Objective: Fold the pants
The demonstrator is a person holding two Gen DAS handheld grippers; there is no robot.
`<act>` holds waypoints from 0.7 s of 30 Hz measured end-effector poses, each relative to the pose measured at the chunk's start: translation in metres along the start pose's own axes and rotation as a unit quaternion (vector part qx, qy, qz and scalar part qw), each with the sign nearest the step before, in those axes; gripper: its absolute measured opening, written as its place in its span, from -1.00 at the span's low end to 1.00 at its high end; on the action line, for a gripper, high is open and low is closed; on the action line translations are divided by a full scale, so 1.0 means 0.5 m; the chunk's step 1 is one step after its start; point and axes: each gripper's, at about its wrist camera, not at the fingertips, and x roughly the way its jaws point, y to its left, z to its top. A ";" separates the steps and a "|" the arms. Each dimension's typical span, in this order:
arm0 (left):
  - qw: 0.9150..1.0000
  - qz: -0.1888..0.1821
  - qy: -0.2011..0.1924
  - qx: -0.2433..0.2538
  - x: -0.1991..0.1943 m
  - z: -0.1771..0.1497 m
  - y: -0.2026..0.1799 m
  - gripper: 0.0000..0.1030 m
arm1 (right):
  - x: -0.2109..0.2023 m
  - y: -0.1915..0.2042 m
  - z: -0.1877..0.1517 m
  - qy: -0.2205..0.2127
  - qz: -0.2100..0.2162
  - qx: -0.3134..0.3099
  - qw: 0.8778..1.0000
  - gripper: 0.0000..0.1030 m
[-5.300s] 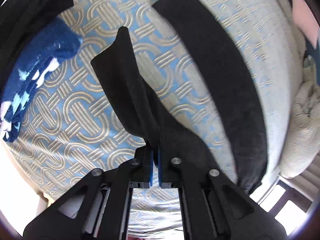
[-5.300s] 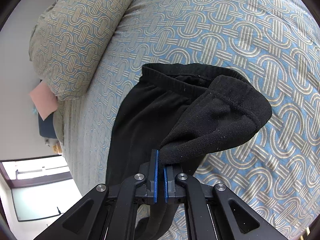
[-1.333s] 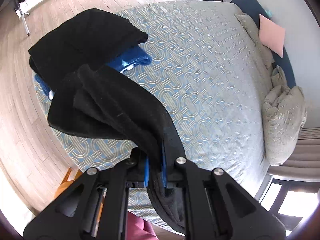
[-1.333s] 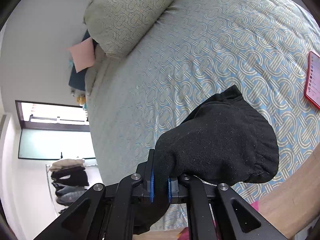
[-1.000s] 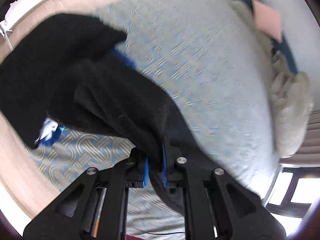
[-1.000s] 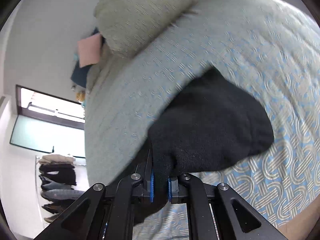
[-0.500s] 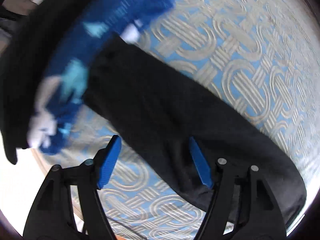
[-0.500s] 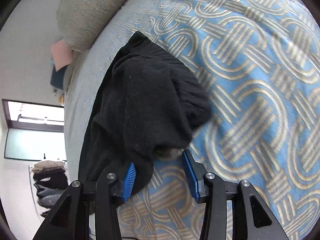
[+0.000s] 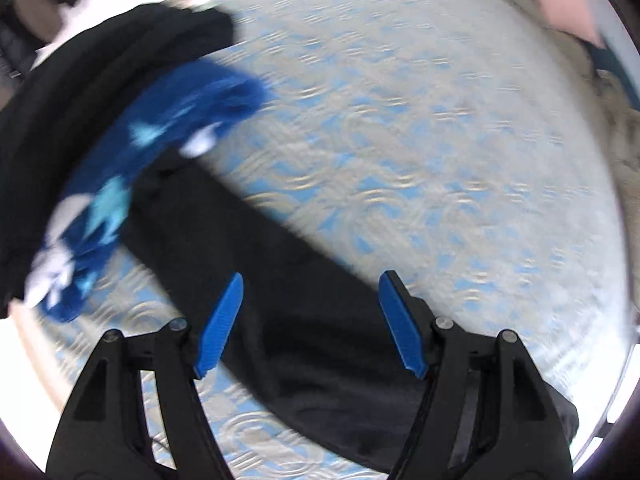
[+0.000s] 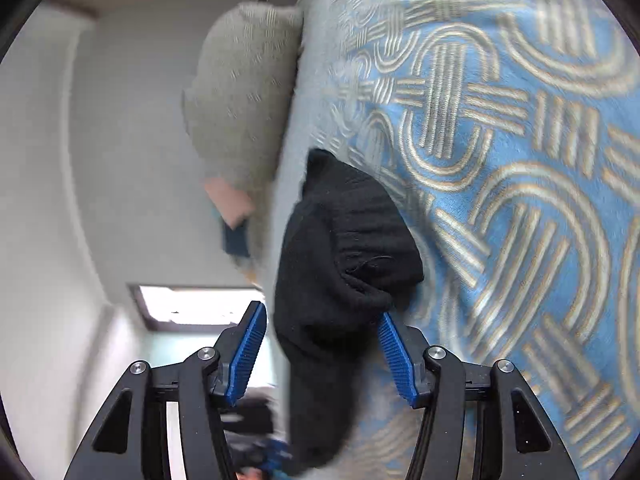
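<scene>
The bed is the widest thing under me, its cover blue with looping beige bands, and everything else I place against it. The black pants lie folded on the bed as a long dark band, running from the near corner toward the pile of other clothes. In my right view the same pants sit bunched on the bed's surface near its edge. A black garment rests by the bed's far left edge, with a blue patterned garment just beside it and touching the end of the pants. A grey patterned pillow sits at the head of the bed, a pink cushion next to it. My left tongs hang over the bed with blue pads spread wide above the pants, pinching nothing. My right tongs are opening; the bunched end lies between the pads, not squeezed.
</scene>
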 end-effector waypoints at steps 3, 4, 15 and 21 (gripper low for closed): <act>0.999 -0.030 0.001 0.028 -0.021 -0.016 -0.019 0.38 | -0.011 -0.037 -0.023 -0.023 0.061 0.101 0.993 0.29; 0.998 -0.050 0.002 0.031 -0.029 -0.020 -0.016 0.38 | -0.011 -0.047 -0.025 -0.030 0.066 0.131 0.989 0.29; 0.987 -0.156 0.031 0.023 -0.060 -0.038 0.069 0.38 | -0.015 0.132 -0.008 -0.130 -0.180 0.012 0.975 -0.61; 0.985 -0.166 0.009 0.056 -0.086 -0.025 0.110 0.38 | 0.000 0.160 0.002 -0.109 -0.376 -0.138 0.910 -0.20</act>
